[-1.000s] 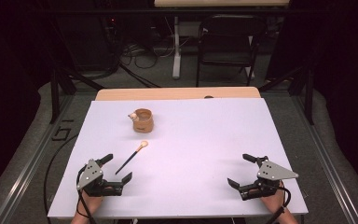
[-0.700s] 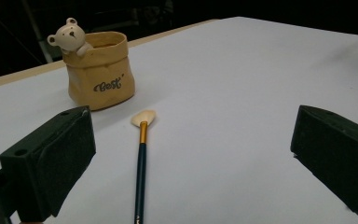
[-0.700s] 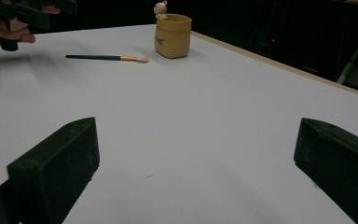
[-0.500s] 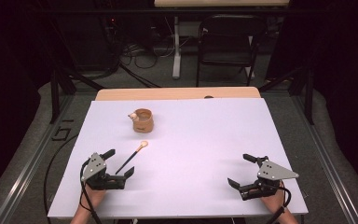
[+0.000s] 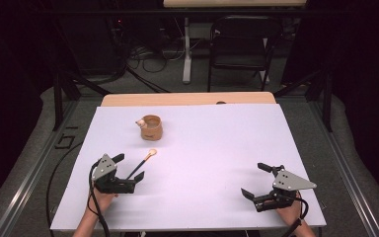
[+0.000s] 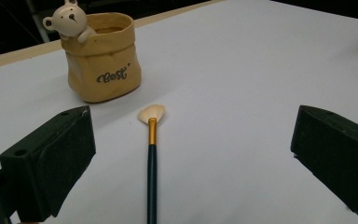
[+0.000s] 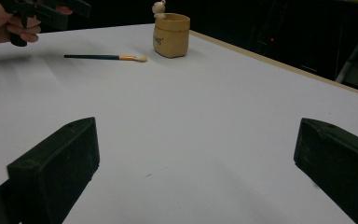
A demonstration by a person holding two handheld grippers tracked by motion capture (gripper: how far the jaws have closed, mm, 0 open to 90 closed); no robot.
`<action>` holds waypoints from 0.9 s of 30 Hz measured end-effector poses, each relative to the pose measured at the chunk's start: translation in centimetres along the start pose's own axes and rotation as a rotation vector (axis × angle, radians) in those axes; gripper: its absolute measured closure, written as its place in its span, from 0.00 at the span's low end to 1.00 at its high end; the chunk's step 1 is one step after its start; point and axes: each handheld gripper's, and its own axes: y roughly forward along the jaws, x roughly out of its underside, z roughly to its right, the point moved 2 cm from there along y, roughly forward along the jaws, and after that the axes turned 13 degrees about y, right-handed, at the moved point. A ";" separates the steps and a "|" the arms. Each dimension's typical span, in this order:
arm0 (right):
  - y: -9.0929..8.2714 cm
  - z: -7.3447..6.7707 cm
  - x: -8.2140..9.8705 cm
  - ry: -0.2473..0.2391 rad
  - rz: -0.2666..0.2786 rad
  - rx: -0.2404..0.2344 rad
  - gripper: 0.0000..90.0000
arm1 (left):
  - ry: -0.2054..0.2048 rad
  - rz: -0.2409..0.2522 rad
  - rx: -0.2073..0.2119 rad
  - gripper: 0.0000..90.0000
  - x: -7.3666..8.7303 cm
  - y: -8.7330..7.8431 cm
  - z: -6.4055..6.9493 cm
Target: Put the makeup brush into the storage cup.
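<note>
We see the left tool (image 5: 128,170) low over the desk (image 5: 217,148) near its front left corner, jaws spread wide and holding nothing. The brush (image 6: 152,158) lies flat on the desk between those jaws in the left gripper view, its dark handle running toward us and its pale fan tip pointing away at the pot (image 6: 101,56). From the high view the handle end of the brush (image 5: 143,164) sits just beside the left tool, though we cannot tell whether they touch. The pot (image 5: 151,127) stands upright toward the back left part of the desk, near the brush tip but apart from it; it is a tan sack-shaped holder with a small bear figure (image 6: 71,19) on its rim. The right tool (image 5: 262,183) rests near the front right corner, well apart from brush and pot, its jaws also spread and empty. In the right gripper view we see the brush (image 7: 105,57) and pot (image 7: 171,35) far off, with the left hand (image 7: 9,23) beyond.
</note>
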 end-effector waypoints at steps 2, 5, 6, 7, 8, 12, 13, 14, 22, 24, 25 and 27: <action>0.0 0.0 0.0 -0.002 -0.003 0.002 0.00 | -0.006 -0.008 -0.006 0.00 -0.1 0.2 -0.2; -0.1 0.1 0.0 -0.001 -0.002 0.002 0.00 | -0.010 -0.024 -0.013 0.00 -0.3 0.4 -0.7; -0.1 0.1 0.0 0.001 -0.002 0.004 0.00 | -0.013 -0.024 -0.014 0.00 -0.3 0.5 -0.8; -0.1 0.1 0.0 0.001 -0.002 0.004 0.00 | -0.013 -0.024 -0.014 0.00 -0.3 0.5 -0.8; -0.1 0.0 0.0 0.000 -0.004 0.004 0.00 | -0.010 -0.029 -0.014 0.00 -0.4 0.8 -1.0; -0.1 0.1 0.0 -0.002 -0.005 0.001 0.00 | -0.020 -0.059 -0.007 0.00 -0.5 1.0 -1.4; 0.0 0.1 0.0 -0.001 0.000 0.000 0.00 | -0.025 -0.072 -0.004 0.00 -0.6 1.1 -1.6; 0.0 0.1 0.0 -0.001 0.000 0.000 0.00 | -0.029 -0.080 0.000 0.00 -0.7 1.1 -1.7; -0.1 0.1 0.0 0.000 -0.004 0.003 0.00 | -0.058 -0.152 0.017 0.00 -1.1 1.7 -2.4; -0.1 0.1 0.0 0.002 -0.003 0.003 0.00 | -0.067 -0.177 0.027 0.00 -1.2 1.9 -2.7; -0.1 0.1 0.0 0.002 -0.004 0.003 0.00 | -0.071 -0.196 0.032 0.00 -1.2 2.0 -2.8; -0.1 0.1 0.0 0.002 -0.004 0.004 0.00 | -0.072 -0.216 0.033 0.00 -1.3 2.1 -2.9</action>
